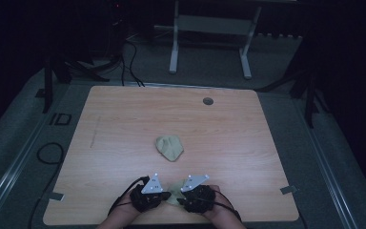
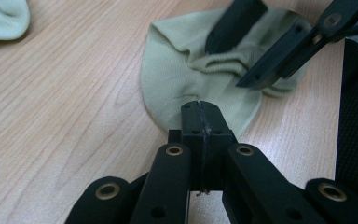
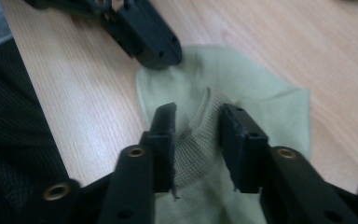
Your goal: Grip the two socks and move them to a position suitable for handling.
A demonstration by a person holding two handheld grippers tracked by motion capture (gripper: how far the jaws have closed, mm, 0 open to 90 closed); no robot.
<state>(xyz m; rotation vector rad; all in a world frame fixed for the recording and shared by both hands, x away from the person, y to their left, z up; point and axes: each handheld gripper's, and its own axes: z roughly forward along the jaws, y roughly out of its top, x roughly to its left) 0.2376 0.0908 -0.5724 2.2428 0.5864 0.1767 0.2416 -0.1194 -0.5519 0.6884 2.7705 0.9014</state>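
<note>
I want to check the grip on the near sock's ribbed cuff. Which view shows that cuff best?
The right gripper view: the ribbed cuff lies close up between the right gripper jaws. The left gripper view shows the near sock from its other end, cuff unclear. In the high view it is a sliver between both grippers.

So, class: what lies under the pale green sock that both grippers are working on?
Under the sock is the bare wooden table; wood shows all round its edges. Whatever is directly beneath the fabric is covered. The left gripper and right gripper also hide parts of it.

Dim room: wooden table (image 1: pixel 124 119) on grey floor (image 1: pixel 209 62), white frame (image 1: pixel 209 28) behind, black cables (image 1: pixel 128 57).
</note>
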